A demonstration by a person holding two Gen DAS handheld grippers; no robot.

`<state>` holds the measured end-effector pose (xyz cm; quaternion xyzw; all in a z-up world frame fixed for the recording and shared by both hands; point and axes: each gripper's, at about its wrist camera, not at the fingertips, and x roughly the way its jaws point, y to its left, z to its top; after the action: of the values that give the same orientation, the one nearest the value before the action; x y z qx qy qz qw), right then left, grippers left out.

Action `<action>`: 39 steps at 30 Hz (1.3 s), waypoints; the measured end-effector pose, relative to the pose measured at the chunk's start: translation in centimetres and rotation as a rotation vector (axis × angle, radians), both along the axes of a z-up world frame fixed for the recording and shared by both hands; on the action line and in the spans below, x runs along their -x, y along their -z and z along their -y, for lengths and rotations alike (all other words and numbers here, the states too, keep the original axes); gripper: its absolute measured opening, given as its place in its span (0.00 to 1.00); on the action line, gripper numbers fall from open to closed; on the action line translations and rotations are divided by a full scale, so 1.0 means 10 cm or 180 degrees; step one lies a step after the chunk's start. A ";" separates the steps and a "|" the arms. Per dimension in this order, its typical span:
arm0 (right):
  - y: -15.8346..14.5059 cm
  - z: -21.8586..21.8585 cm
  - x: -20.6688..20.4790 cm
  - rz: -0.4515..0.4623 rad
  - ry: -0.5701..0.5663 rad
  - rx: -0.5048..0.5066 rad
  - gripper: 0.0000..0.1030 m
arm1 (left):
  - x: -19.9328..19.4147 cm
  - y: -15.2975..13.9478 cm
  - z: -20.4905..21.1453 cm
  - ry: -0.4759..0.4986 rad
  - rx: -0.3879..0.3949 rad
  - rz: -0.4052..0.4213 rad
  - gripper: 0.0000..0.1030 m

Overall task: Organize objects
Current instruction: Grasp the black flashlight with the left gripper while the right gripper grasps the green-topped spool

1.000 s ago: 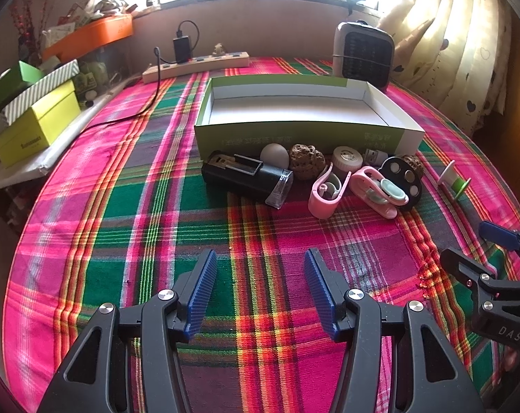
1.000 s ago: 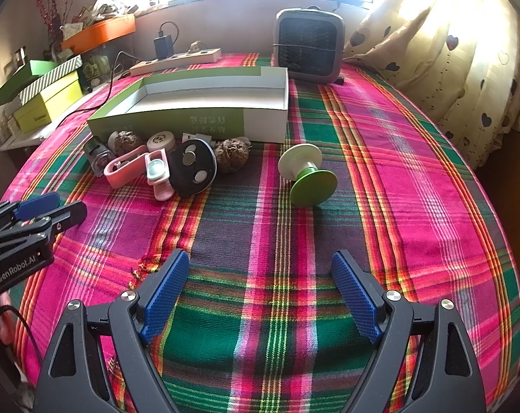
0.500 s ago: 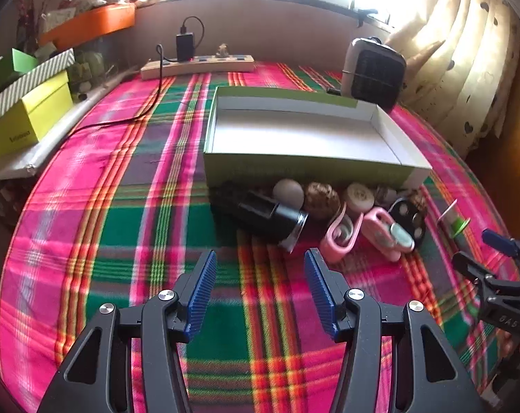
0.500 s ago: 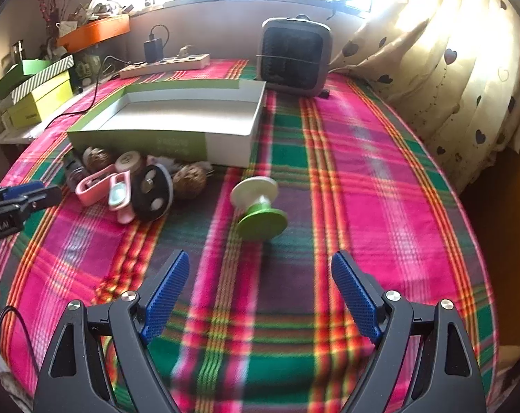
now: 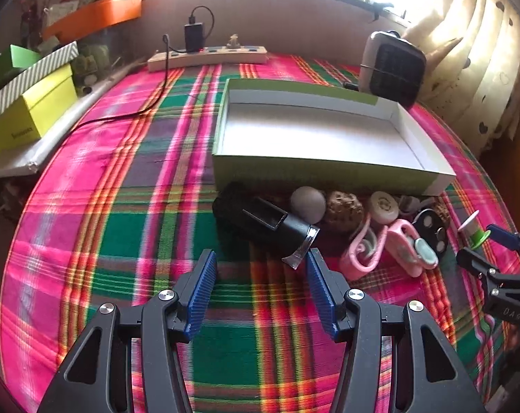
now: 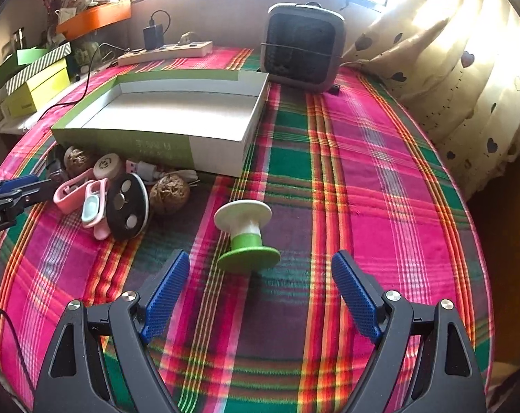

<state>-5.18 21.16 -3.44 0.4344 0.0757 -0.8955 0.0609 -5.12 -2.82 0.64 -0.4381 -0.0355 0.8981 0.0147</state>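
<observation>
Closing in on the row of clutter, both tools now sit much nearer their targets than a second ago, and neither holds anything yet. The left tool point(image 5: 260, 275), jaws moderately apart and empty, has advanced until the black rectangular device point(image 5: 263, 222) lies just beyond its fingertips, the device's clear end almost touching the right-hand pad. The right tool point(image 6: 260, 287), spread wide and empty, has come forward so the green-and-white spool point(image 6: 244, 234) lies on its side just ahead of the gap between its pads.

The shallow green-and-white box point(image 5: 328, 168) stands empty on the plaid-covered surface point(image 5: 122, 227), far of the clutter. Against its near wall lie a grey ball point(image 5: 307, 203), a knobbly brown nut point(image 5: 343, 210), a cream disc point(image 5: 383, 206), two pink clips point(image 5: 390, 249) and a black round disc point(image 6: 127, 206); the spool lies apart to the right.

Nothing has gone into the box, so the sorting appears barely begun. Judging from the approach, the likely first picks are the black device on the left and the spool on the right.
</observation>
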 end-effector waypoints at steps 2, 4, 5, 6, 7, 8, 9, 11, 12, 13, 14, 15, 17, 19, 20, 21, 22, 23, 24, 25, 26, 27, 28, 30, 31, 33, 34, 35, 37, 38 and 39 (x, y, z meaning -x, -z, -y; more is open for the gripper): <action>0.00 0.00 0.02 0.0015 -0.0014 0.0029 0.82 | -0.01 0.00 0.05 -0.0040 0.0017 0.0012 0.51; 0.00 0.00 0.03 0.0036 -0.0024 0.0050 0.82 | -0.03 0.00 0.10 -0.0072 0.0043 0.0019 0.51; 0.00 0.00 0.03 0.0043 -0.0027 0.0066 0.81 | -0.04 0.00 0.14 -0.0100 0.0053 0.0020 0.51; 0.00 0.00 0.03 0.0046 -0.0032 0.0080 0.80 | -0.04 0.00 0.16 -0.0126 0.0061 0.0023 0.51; 0.00 0.00 0.03 0.0052 -0.0042 0.0107 0.77 | -0.05 0.01 0.20 -0.0160 0.0063 0.0034 0.51; 0.00 0.00 0.03 0.0056 -0.0048 0.0125 0.73 | -0.06 0.01 0.23 -0.0178 0.0066 0.0034 0.51; 0.00 0.00 0.02 0.0059 -0.0052 0.0144 0.71 | -0.07 0.02 0.26 -0.0209 0.0079 0.0043 0.51; -0.01 0.00 0.01 0.0058 -0.0052 0.0168 0.63 | -0.09 0.02 0.30 -0.0228 0.0101 0.0046 0.51; -0.01 0.00 0.01 0.0056 -0.0056 0.0180 0.61 | -0.09 0.02 0.31 -0.0244 0.0111 0.0051 0.51; -0.01 0.00 0.00 0.0058 -0.0063 0.0202 0.58 | -0.09 0.02 0.34 -0.0269 0.0114 0.0056 0.51; -0.01 0.01 0.00 0.0062 -0.0065 0.0218 0.56 | -0.09 0.02 0.36 -0.0292 0.0113 0.0059 0.51; -0.01 0.01 -0.01 0.0062 -0.0071 0.0222 0.55 | -0.10 0.02 0.38 -0.0316 0.0113 0.0063 0.51; -0.02 0.03 -0.02 0.0056 -0.0104 0.0230 0.45 | -0.11 0.02 0.41 -0.0340 0.0094 0.0052 0.51; -0.03 0.05 -0.02 0.0049 -0.0112 0.0227 0.37 | -0.13 0.00 0.43 -0.0338 0.0045 0.0019 0.51; -0.03 0.06 -0.02 0.0049 -0.0123 0.0233 0.34 | -0.13 -0.02 0.43 -0.0332 0.0016 0.0003 0.51; -0.03 0.07 -0.02 0.0048 -0.0126 0.0232 0.34 | -0.13 -0.03 0.43 -0.0324 -0.0017 -0.0014 0.51; -0.03 0.08 -0.02 0.0045 -0.0126 0.0224 0.34 | -0.13 -0.05 0.42 -0.0309 -0.0056 -0.0034 0.51; -0.03 0.09 -0.01 0.0044 -0.0130 0.0225 0.34 | -0.13 -0.06 0.41 -0.0291 -0.0074 -0.0047 0.51; -0.03 0.09 -0.01 0.0046 -0.0134 0.0231 0.34 | -0.12 -0.07 0.39 -0.0267 -0.0083 -0.0057 0.51; -0.03 0.09 -0.01 0.0047 -0.0134 0.0238 0.34 | -0.10 -0.08 0.37 -0.0249 -0.0070 -0.0063 0.51; -0.03 0.09 -0.01 0.0049 -0.0127 0.0249 0.34 | -0.08 -0.08 0.35 -0.0245 -0.0063 -0.0065 0.51; -0.03 0.10 0.00 0.0054 -0.0117 0.0257 0.34 | -0.06 -0.08 0.34 -0.0242 -0.0067 -0.0063 0.51; -0.03 0.10 0.01 0.0055 -0.0113 0.0268 0.34 | -0.03 -0.08 0.32 -0.0225 -0.0081 -0.0058 0.51; -0.04 0.11 0.00 0.0049 -0.0115 0.0289 0.34 | 0.02 -0.09 0.31 -0.0231 -0.0059 -0.0057 0.51; -0.05 0.12 0.01 0.0040 -0.0119 0.0291 0.34 | 0.04 -0.09 0.30 -0.0242 -0.0050 -0.0060 0.51; -0.06 0.14 0.01 0.0023 -0.0114 0.0290 0.34 | 0.09 -0.08 0.30 -0.0259 -0.0011 -0.0048 0.51; -0.07 0.14 0.02 0.0013 -0.0111 0.0294 0.34 | 0.11 -0.07 0.31 -0.0285 -0.0005 -0.0033 0.51; -0.08 0.15 0.02 0.0000 -0.0102 0.0300 0.34 | 0.14 -0.07 0.31 -0.0288 -0.0007 -0.0021 0.51; -0.09 0.15 0.03 -0.0012 -0.0099 0.0313 0.34 | 0.16 -0.05 0.32 -0.0304 -0.0004 -0.0004 0.51; -0.09 0.16 0.04 -0.0017 -0.0097 0.0317 0.34 | 0.18 -0.05 0.31 -0.0294 0.0014 0.0005 0.51; -0.10 0.17 0.04 -0.0020 -0.0096 0.0317 0.34 | 0.20 -0.04 0.30 -0.0285 0.0033 0.0014 0.51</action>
<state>-5.58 19.50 -2.48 0.4268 0.0377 -0.8985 0.0957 -7.10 -5.85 1.03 -0.4381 -0.0504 0.8971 -0.0278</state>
